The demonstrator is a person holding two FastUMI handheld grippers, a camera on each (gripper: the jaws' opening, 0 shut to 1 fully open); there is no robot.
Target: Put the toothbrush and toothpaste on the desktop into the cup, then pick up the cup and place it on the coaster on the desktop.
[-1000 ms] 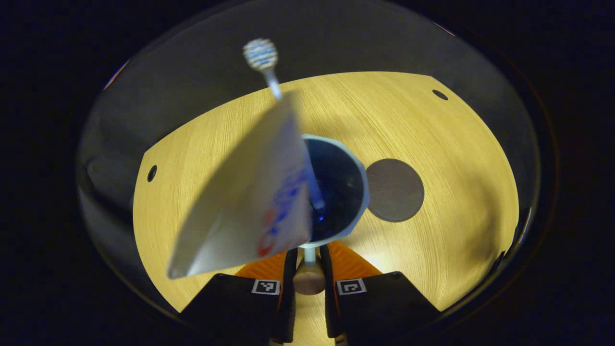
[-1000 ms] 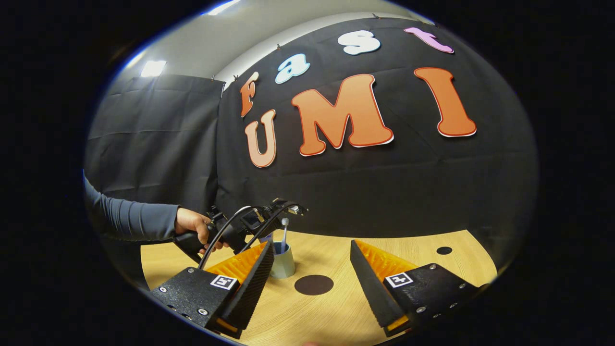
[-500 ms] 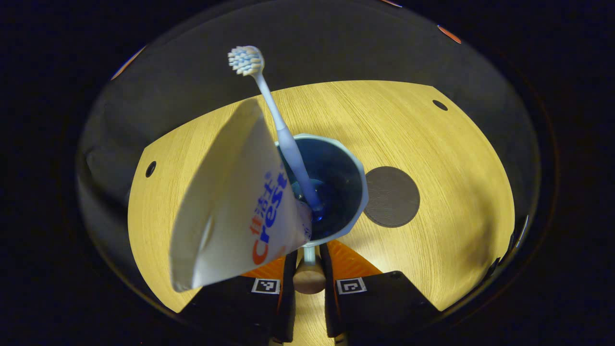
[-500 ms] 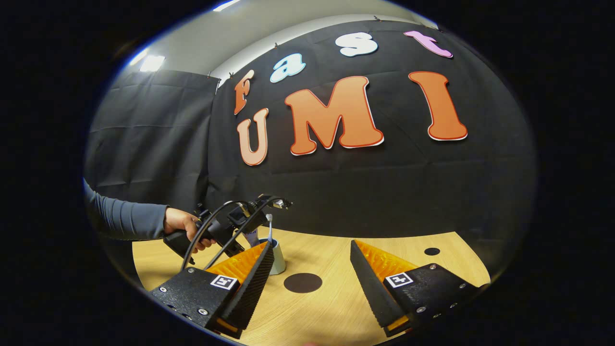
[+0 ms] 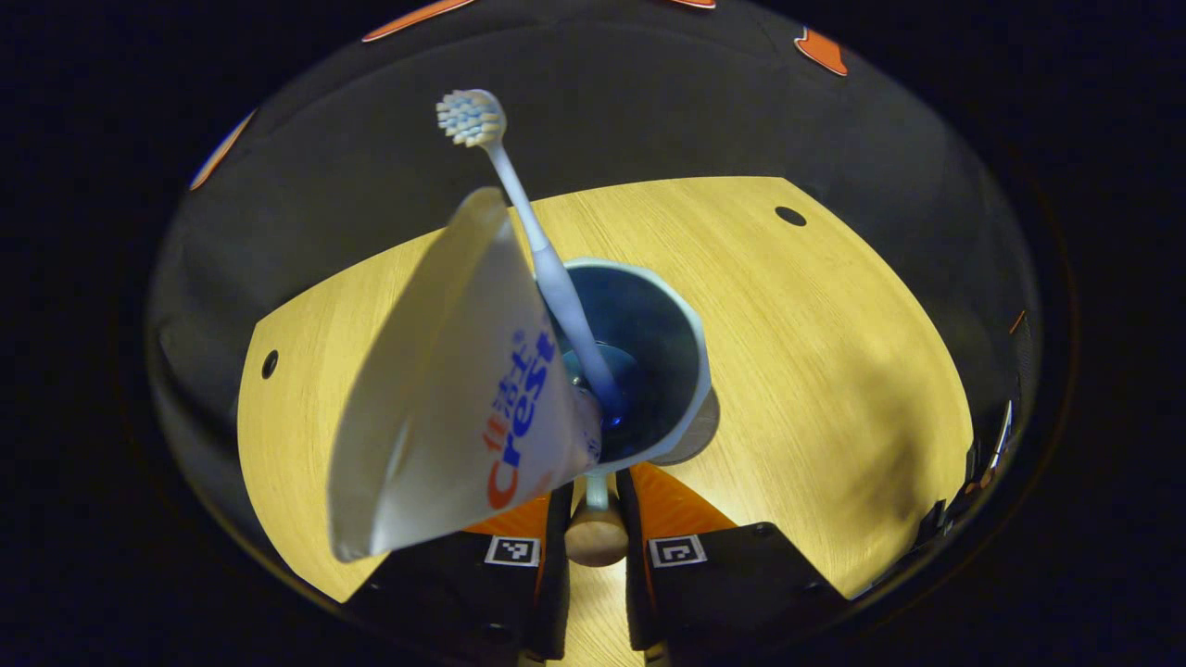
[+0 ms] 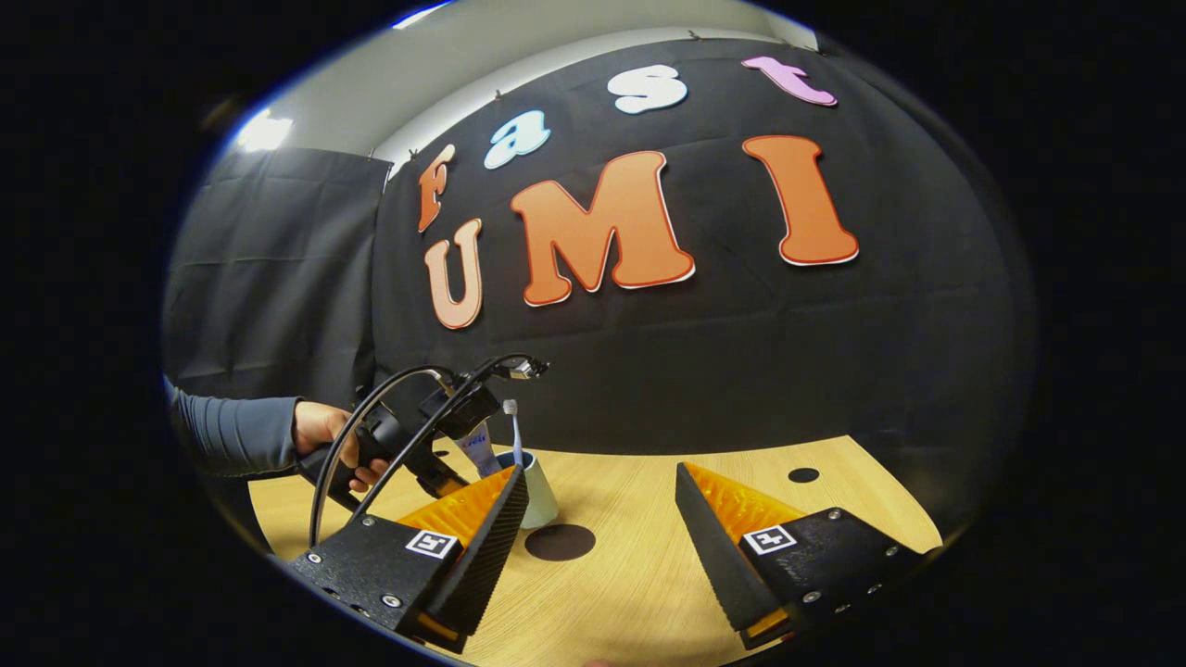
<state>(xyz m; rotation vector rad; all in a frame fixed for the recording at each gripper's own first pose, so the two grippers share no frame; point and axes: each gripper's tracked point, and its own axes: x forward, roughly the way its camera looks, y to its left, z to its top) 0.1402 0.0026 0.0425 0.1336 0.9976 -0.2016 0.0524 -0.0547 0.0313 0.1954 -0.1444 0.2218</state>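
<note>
Left gripper view, fingers clamped on cup handle, cup just ahead, right fingers spread.

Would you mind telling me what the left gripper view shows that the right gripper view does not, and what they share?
Left gripper view alone: the cup's blue inside and the left hand-held gripper shut on its rim. Right gripper view alone: a hand with a grey sleeve, and the open right hand-held gripper. Both share the cup, toothbrush, toothpaste, coaster and wooden desktop.

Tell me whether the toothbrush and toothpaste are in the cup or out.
Both in. The toothbrush and toothpaste stand inside the cup, leaning on its rim, tops sticking out.
</note>
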